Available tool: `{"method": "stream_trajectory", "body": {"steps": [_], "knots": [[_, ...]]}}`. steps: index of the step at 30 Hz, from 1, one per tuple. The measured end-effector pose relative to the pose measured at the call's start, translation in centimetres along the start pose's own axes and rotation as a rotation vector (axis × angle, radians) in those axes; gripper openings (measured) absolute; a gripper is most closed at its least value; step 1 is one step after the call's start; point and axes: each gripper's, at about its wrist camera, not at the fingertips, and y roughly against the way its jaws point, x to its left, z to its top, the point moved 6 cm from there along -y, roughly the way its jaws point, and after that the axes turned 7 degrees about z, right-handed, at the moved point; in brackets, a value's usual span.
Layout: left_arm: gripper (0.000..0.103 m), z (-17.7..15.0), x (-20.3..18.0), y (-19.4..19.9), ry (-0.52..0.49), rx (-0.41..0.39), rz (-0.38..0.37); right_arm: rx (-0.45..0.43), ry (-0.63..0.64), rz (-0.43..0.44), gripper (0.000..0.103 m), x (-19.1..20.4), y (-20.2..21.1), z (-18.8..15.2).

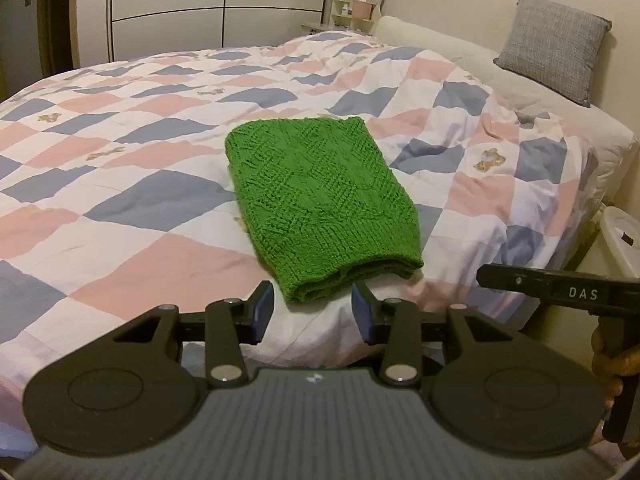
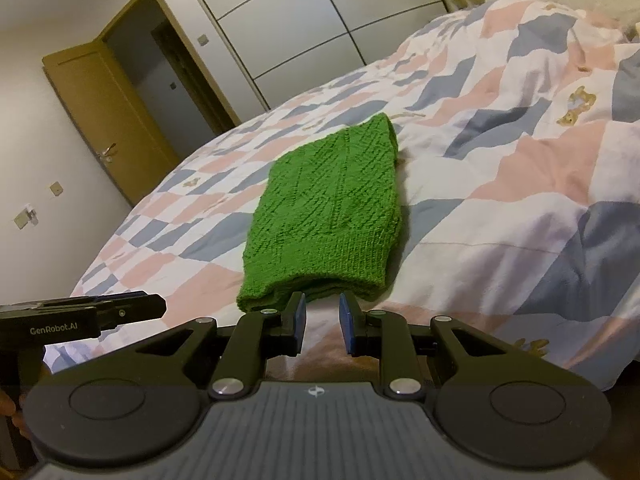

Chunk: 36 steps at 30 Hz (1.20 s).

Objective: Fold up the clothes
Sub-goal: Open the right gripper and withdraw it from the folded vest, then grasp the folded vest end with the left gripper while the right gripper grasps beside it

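Lying folded, green knit (image 1: 320, 204) runs lengthwise away from both grippers.

A bright green knitted garment with a diamond-textured pattern (image 1: 320, 204) (image 2: 326, 216) is seen folded into a compact rectangle of several layers. It is laid flat on a checked pink, blue and white quilt (image 1: 132, 184) (image 2: 500, 200), its stacked folded edges turned toward the cameras.

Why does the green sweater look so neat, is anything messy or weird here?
Nothing really stands out. The green sweater lies folded flat on the checked quilt, both grippers open and empty in front of it. The quilt is only a bit rumpled near the grey pillow.
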Motion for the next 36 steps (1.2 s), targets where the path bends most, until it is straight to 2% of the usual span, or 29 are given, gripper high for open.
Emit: {"method": "stream_trajectory", "body": {"steps": [9, 14, 20, 22, 26, 31, 36], "knots": [[0.039, 0.0, 0.3, 0.1, -0.005, 0.004, 0.012, -0.002, -0.024, 0.000, 0.027, -0.7, -0.3, 0.1], [0.040, 0.3, 1.0, -2.0, 0.008, 0.041, 0.019, 0.029, -0.054, -0.012, 0.028, -2.2, -1.7, -0.2], [0.039, 1.0, 2.8, -4.5, 0.041, 0.049, -0.034, 0.056, -0.106, -0.054, 0.029, -5.7, -3.4, 0.0], [0.039, 1.9, 3.9, -5.6, 0.051, 0.043, -0.038, 0.040, -0.115, -0.064, 0.029, -7.0, -3.8, 1.1], [0.037, 4.7, 5.8, -8.5, 0.063, 0.018, -0.079, -0.005, -0.094, -0.057, 0.029, -9.1, -5.7, 5.5], [0.037, 9.2, 6.4, -14.2, 0.025, -0.026, -0.146, 0.018, -0.023, -0.026, 0.029, -9.6, -11.5, 10.1], [0.033, 14.1, 5.7, -20.4, -0.005, -0.018, -0.220, 0.041, 0.047, 0.005, 0.029, -10.1, -17.2, 14.7]]}}
